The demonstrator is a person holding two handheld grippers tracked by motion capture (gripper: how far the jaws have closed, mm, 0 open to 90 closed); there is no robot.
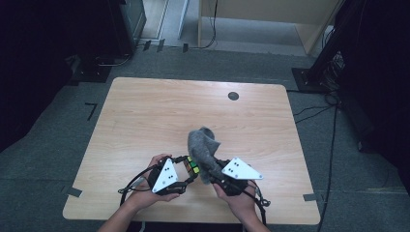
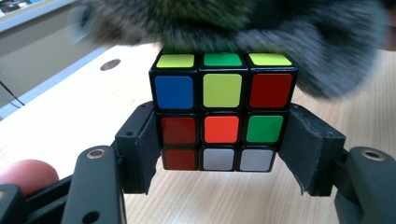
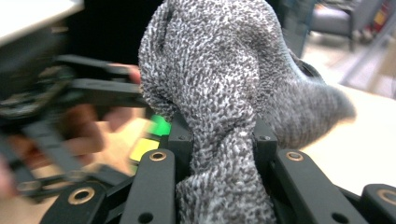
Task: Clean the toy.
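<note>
Multicoloured cube (image 2: 223,112), speckled grey cloth (image 3: 219,93), black claws.

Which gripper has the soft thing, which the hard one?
The right gripper is shut on the grey knitted cloth, bunched between its jaws. The left gripper clamps the rigid puzzle cube by its sides.

I see a light wooden table (image 1: 145,121) with a round dark grommet (image 1: 233,95) near its far edge, standing on grey carpet (image 1: 58,140). Beyond it stands pale wooden furniture (image 1: 270,14); cables (image 1: 319,113) trail along the dim right side.
</note>
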